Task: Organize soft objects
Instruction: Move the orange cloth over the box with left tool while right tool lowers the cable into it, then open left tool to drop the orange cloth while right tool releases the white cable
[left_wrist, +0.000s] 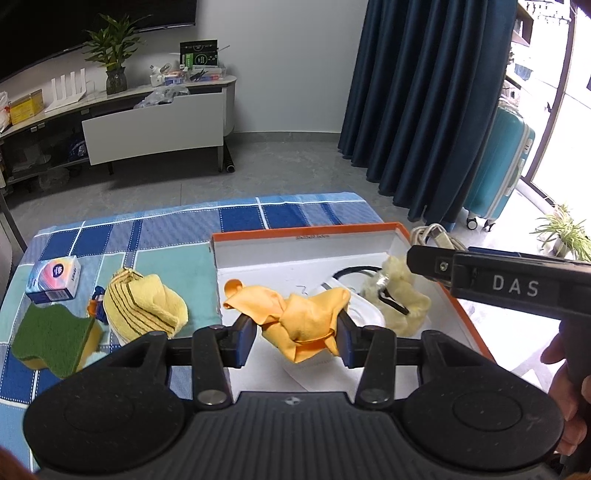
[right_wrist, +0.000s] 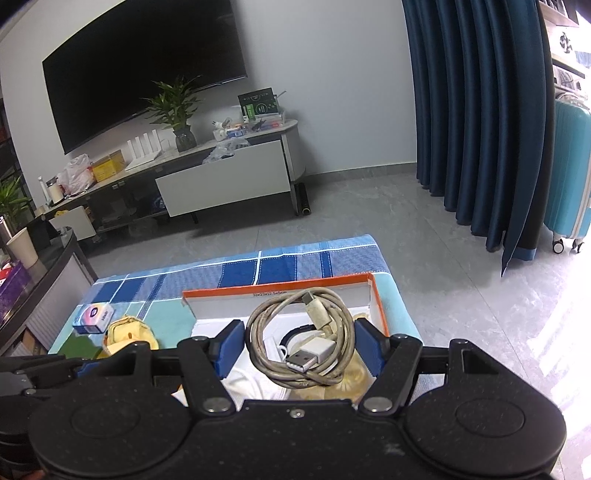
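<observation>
My left gripper (left_wrist: 295, 334) is shut on a crumpled orange cloth (left_wrist: 291, 314), which hangs over the near half of an orange-rimmed white box (left_wrist: 306, 232). A pale yellow fluffy piece (left_wrist: 402, 299) and a white item with a black ring lie inside the box. My right gripper (right_wrist: 299, 345) holds a coiled grey USB cable (right_wrist: 258, 332) between its wide-set pads, above the same box (right_wrist: 280, 286). A yellow striped towel (left_wrist: 144, 306), a green sponge (left_wrist: 51, 339) and a tissue pack (left_wrist: 55, 278) lie on the blue checked cloth to the left.
The right tool's black housing (left_wrist: 509, 286) crosses the box's right side, with a hand behind it. Beyond the table are a TV cabinet (right_wrist: 221, 181), dark blue curtains (right_wrist: 472, 110) and a turquoise suitcase (left_wrist: 498, 162). The table's far edge runs just past the box.
</observation>
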